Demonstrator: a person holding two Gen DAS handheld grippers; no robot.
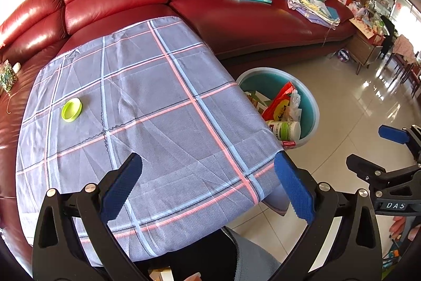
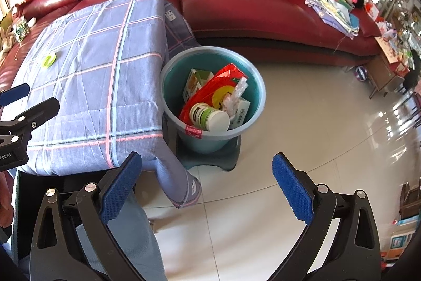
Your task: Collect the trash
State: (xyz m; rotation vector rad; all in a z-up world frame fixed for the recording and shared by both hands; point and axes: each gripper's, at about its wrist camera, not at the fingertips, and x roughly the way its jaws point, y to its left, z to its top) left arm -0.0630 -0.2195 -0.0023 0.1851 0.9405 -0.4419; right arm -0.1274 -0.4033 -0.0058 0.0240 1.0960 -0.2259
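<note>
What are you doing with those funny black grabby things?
A person holds two black grippers with blue pads and is collecting trash. The teal plastic bucket beside the table already holds a red snack bag and a white bottle with a green label. Both the left gripper and right gripper are open and empty. One lime-green round lid lies on the checked tablecloth.

Right claw (image 2: 206,185): blue pads spread wide, empty, over the tiled floor (image 2: 302,123).
Bin (image 2: 252,86): teal, beside the desk (image 2: 86,86), holding a red packet (image 2: 210,86) and white bottle (image 2: 210,117).
Desk: plaid cloth, green lid (image 2: 49,60) far side.
</note>
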